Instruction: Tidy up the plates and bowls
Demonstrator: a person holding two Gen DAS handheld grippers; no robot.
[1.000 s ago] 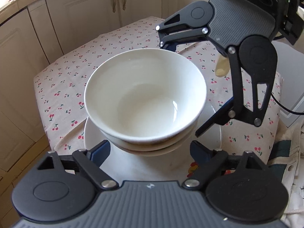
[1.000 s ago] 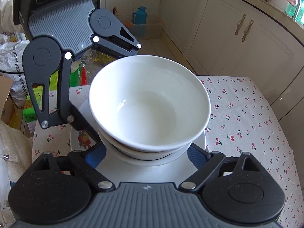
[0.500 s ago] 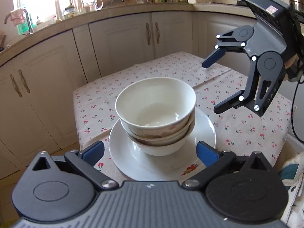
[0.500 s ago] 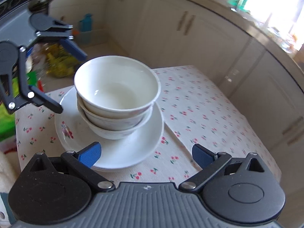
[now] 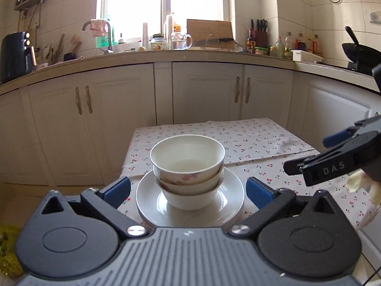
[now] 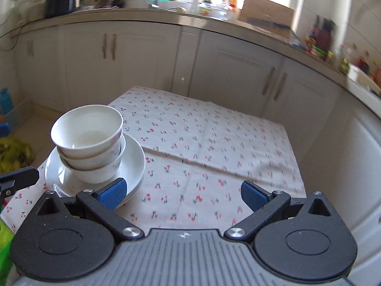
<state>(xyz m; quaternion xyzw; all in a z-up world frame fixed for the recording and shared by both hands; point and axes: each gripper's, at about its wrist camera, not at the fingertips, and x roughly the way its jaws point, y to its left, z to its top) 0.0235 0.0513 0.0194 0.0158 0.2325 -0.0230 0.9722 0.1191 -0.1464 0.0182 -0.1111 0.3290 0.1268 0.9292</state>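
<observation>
Bowls (image 5: 187, 166) stacked on plates (image 5: 190, 205), cherry-print tablecloth (image 6: 214, 147), kitchen cabinets (image 5: 209, 93), both grippers' fingers (image 5: 258, 194) open, empty.

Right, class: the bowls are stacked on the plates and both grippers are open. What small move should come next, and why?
Probably draw both grippers a little further back and stop. The bowls sit nested and upright on the plates, nothing else lies on the tablecloth, and the left gripper and right gripper are open and hold nothing, so the stacking looks finished.
</observation>
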